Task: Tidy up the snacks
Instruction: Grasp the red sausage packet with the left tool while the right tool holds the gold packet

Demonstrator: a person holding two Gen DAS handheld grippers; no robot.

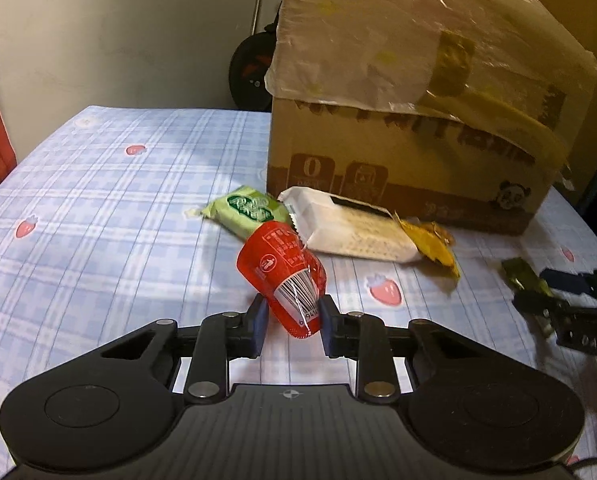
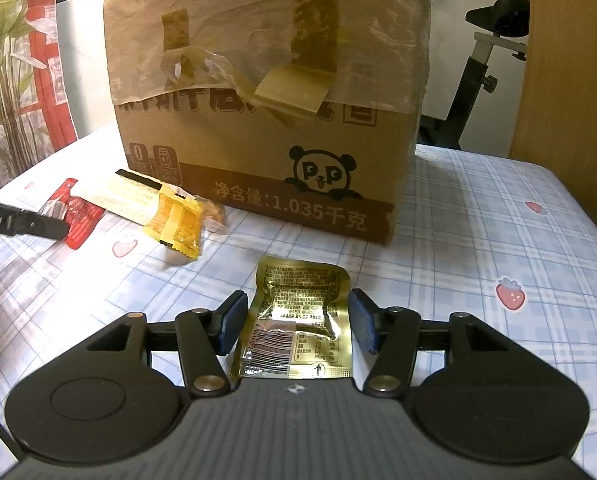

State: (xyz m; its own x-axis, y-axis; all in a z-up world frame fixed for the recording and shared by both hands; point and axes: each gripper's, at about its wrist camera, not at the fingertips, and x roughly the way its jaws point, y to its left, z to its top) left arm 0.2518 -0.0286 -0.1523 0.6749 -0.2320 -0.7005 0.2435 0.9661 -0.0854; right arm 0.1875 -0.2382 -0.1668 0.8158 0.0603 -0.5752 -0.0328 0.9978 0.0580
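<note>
A red snack packet [image 1: 282, 268] with a barcode stands tilted between the blue pads of my left gripper [image 1: 292, 320], which presses on its near end; it also shows in the right wrist view as the red packet [image 2: 80, 216]. My right gripper [image 2: 297, 298] holds a flat gold foil packet [image 2: 302, 320] by its two side edges, printed back facing up. In the left wrist view that right gripper [image 1: 546, 292] sits at the far right with the gold packet [image 1: 520, 274] in it.
A tall taped cardboard box [image 2: 266, 120] with a panda print stands behind the snacks. In front of it lie a green packet [image 1: 250, 210], a white packet [image 1: 350, 228] and a yellow packet [image 2: 178, 220]. The checked strawberry tablecloth [image 1: 98, 200] covers the table; an exercise bike [image 2: 482, 60] stands beyond.
</note>
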